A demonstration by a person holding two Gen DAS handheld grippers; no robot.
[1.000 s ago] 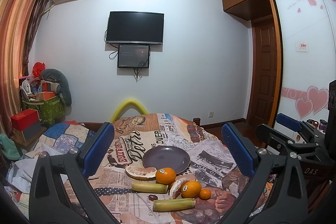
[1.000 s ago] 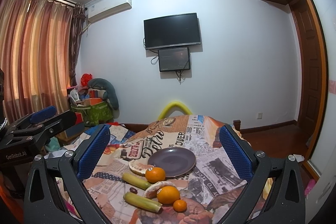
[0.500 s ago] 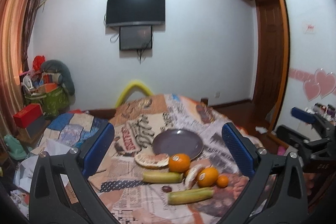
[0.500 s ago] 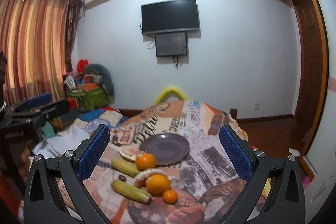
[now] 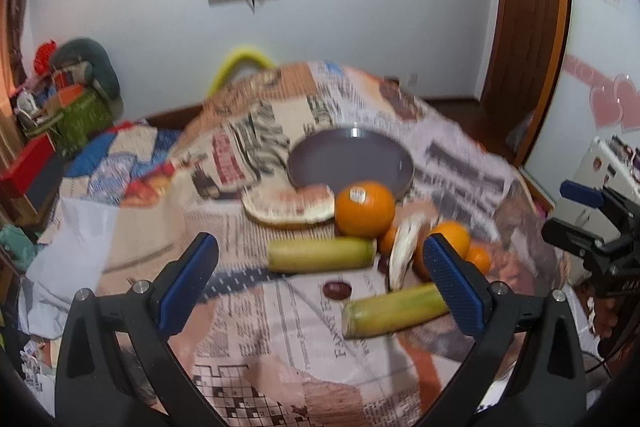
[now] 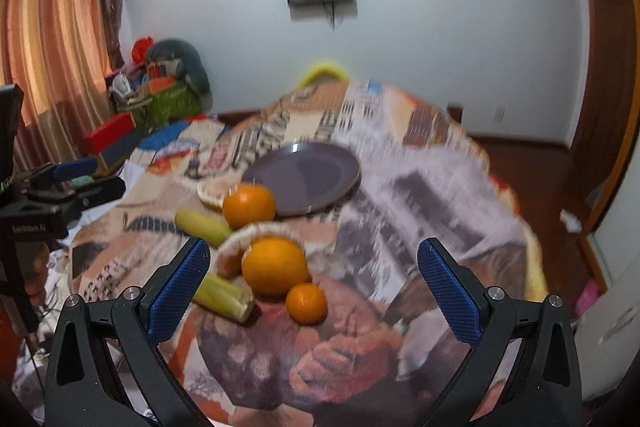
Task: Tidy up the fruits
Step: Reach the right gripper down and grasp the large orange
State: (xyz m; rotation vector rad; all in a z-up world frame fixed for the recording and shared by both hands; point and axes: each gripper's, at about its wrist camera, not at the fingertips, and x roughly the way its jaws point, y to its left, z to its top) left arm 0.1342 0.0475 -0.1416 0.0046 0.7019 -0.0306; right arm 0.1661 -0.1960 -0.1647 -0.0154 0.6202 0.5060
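Your left gripper (image 5: 320,281): jaws spread wide, nothing held, hovering over the near fruit. Your right gripper (image 6: 314,283): likewise wide open and empty

Plate (image 5: 316,163): grey, bare, on the newsprint-patterned cloth (image 5: 280,347) behind the fruit; nothing placed yet, so by my reckoning you have the whole job left

Fruit all on the cloth, near side of the plate:
- large orange (image 5: 364,209), touching the plate rim
- second orange (image 6: 275,266), a small one (image 6: 306,303) beside it
- two pomelo pieces (image 5: 290,207), (image 5: 402,253)
- two green stalk sections (image 5: 320,255), (image 5: 394,311)
- one small dark fruit (image 5: 338,289)
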